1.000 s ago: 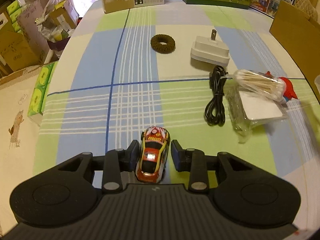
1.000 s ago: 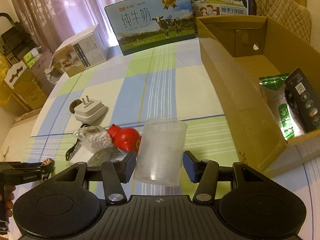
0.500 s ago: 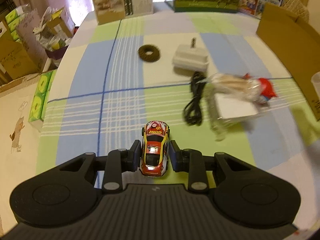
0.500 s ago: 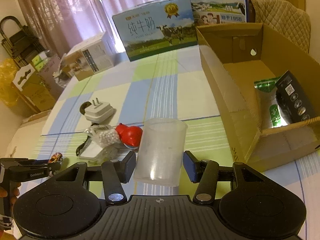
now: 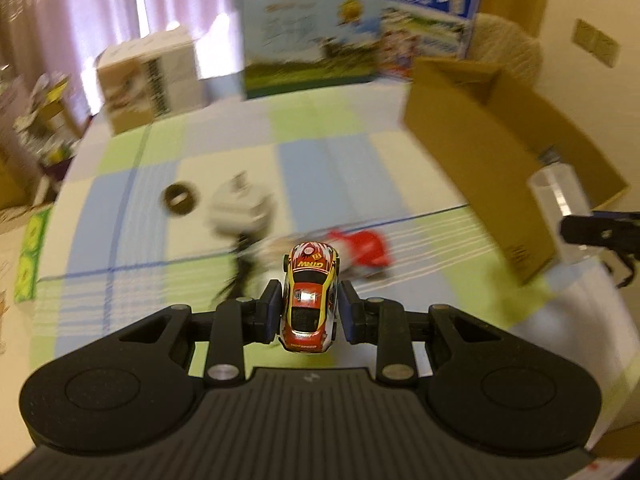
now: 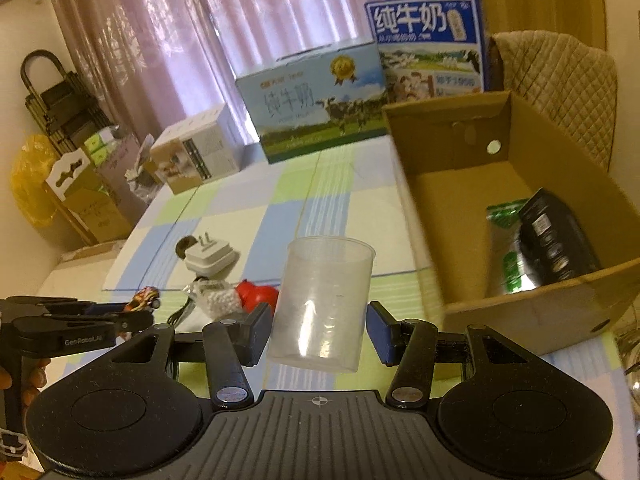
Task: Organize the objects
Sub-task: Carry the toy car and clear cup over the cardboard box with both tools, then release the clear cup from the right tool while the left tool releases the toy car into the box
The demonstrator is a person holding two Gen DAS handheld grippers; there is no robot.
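Two hand-held grippers are in view above a table (image 6: 328, 184) covered with a checked cloth of pale blue, green and cream. The left gripper (image 5: 309, 307) has its fingers closed on a small red, yellow and white toy car (image 5: 309, 298), held by its sides with its nose pointing away from the camera and clear of the cloth. The right gripper (image 6: 318, 330) carries a clear plastic cup (image 6: 322, 302) standing upright between its fingers; both pads sit at the cup's sides, though whether they press on it cannot be told for certain. From the right wrist view, the left gripper appears at the lower left edge, with part of a hand (image 6: 28, 376) on its handle. An open cardboard box (image 6: 520, 312) stands on the right side of the table, holding a green packet (image 6: 506, 248) and a black packet (image 6: 554, 238) that lies partly over it. On the cloth to the left lie a white plug adapter (image 6: 210, 256), a dark ring (image 5: 179, 200) just beside it, a black cable (image 5: 240, 264), a bag of cotton swabs (image 6: 218, 300) and a red object (image 6: 258, 296) touching the bag. Milk cartons (image 6: 320, 100) and a smaller box (image 6: 192, 158) stand along the far edge. The left wrist view is blurred.
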